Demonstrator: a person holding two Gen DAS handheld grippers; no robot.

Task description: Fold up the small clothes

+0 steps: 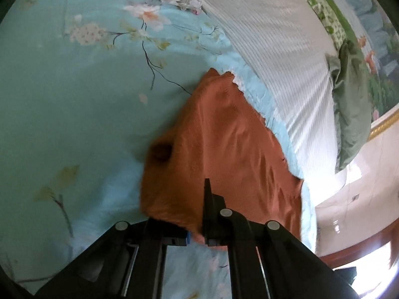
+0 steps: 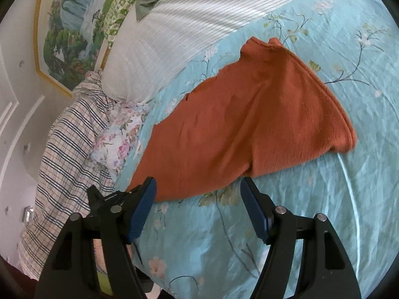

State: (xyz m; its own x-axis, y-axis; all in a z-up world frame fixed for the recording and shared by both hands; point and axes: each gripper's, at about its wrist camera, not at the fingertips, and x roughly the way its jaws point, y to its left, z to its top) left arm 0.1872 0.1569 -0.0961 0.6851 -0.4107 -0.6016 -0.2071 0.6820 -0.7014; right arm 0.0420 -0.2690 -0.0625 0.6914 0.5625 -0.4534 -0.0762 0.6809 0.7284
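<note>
A rust-orange garment (image 1: 224,134) lies spread on the light-blue floral bedsheet (image 1: 74,99). My left gripper (image 1: 197,226) is shut on its near hem; the cloth drapes over the left finger and hides it. In the right wrist view the same orange garment (image 2: 249,114) stretches away from me, with a stitched edge along its right side. My right gripper (image 2: 198,196) stands open at the garment's near edge. Its blue pads (image 2: 142,211) are wide apart, the left one touching the cloth corner, and nothing is pinched between them.
A white ribbed pillow (image 2: 174,37) lies behind the garment, with a green cloth (image 1: 349,114) at its far end. A plaid shirt (image 2: 64,149) and a floral pillow (image 2: 117,134) sit at the bed's left side. A landscape painting (image 2: 72,25) hangs on the wall.
</note>
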